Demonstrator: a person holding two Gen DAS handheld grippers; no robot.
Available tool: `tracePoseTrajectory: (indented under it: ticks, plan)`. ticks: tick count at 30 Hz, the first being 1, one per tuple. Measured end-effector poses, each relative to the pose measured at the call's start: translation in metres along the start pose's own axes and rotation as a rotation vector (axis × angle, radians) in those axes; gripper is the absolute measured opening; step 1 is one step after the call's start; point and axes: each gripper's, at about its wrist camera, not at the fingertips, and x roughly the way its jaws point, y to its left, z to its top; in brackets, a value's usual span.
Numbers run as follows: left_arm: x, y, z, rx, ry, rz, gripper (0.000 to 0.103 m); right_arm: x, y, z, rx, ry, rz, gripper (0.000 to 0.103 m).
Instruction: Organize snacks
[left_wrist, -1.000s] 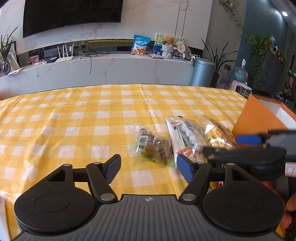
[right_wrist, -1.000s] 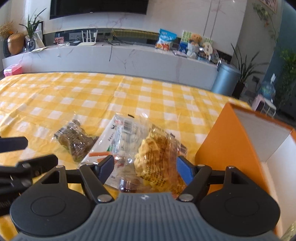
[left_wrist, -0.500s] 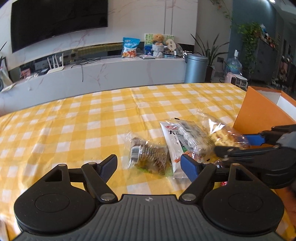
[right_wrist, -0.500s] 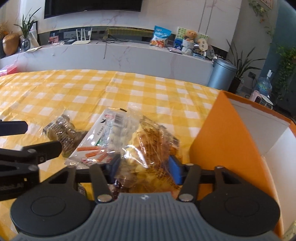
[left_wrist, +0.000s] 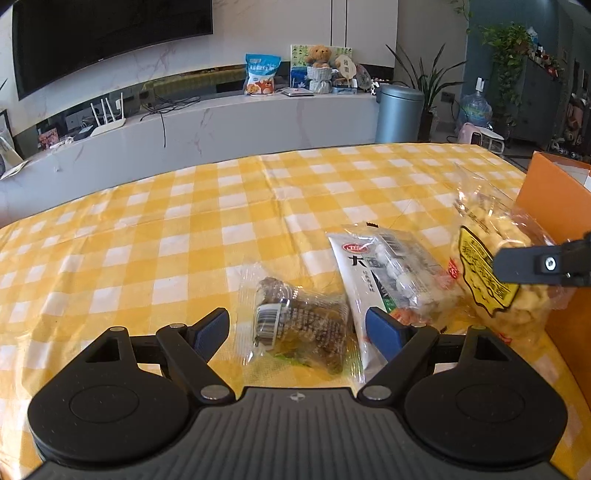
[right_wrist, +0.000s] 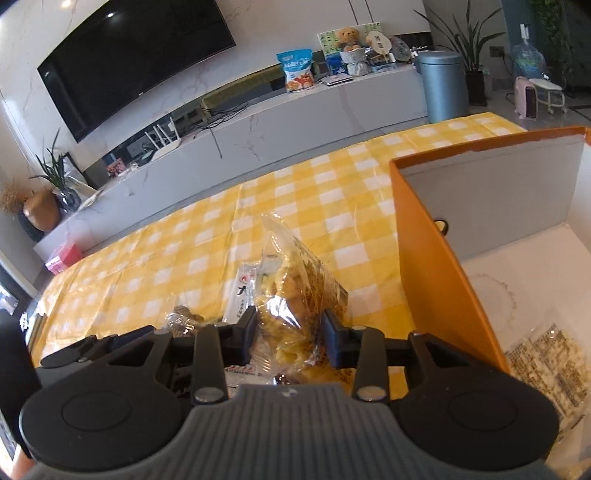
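Observation:
My right gripper (right_wrist: 290, 338) is shut on a clear bag of yellow snacks (right_wrist: 295, 295) and holds it lifted off the table, just left of the orange box (right_wrist: 436, 280). The same bag (left_wrist: 491, 273) hangs at the right of the left wrist view, with a right gripper finger (left_wrist: 543, 264) against it. My left gripper (left_wrist: 297, 330) is open and empty, low over a clear pack of dark brown snacks (left_wrist: 295, 321). A white pack with pale round snacks (left_wrist: 388, 273) lies beside it.
The table has a yellow checked cloth (left_wrist: 184, 240). The orange box is open, with a white inside and one clear snack bag (right_wrist: 546, 365) on its floor. A grey bin (left_wrist: 399, 110) and a TV counter stand beyond the table.
My right gripper has closed on the yellow snack bag and lifted it, tilting toward the orange box. My left gripper stayed open and moved a little nearer the dark snack pack.

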Motion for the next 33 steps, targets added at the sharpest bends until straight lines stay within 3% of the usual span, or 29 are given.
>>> tracePoseTrajectory:
  ticks: [8,11,14,16,19,23,33]
  plan:
    - [0.001,0.002,0.001,0.005,0.006,0.014,0.076,-0.004,0.025,-0.005,-0.200,-0.067,-0.172,0.042]
    - [0.001,0.002,0.001,0.002,0.012,0.023,0.078,0.000,0.034,-0.008,-0.283,-0.071,-0.215,0.044]
    - [0.007,0.000,0.000,0.009,0.045,0.039,0.086,0.007,0.036,-0.013,-0.347,-0.060,-0.266,0.041]
    - [0.007,0.001,0.000,-0.003,0.042,0.038,0.086,0.010,0.037,-0.016,-0.374,-0.052,-0.292,0.035]
    - [0.005,0.002,0.000,-0.007,0.033,0.030,0.079,0.011,0.032,-0.017,-0.371,-0.049,-0.295,0.028]
    - [-0.001,-0.007,-0.001,0.044,0.010,0.064,0.067,0.008,0.030,-0.018,-0.375,-0.055,-0.294,0.026]
    - [-0.024,-0.013,0.001,0.008,-0.027,0.097,0.063,0.006,0.038,-0.021,-0.429,-0.070,-0.291,0.023]
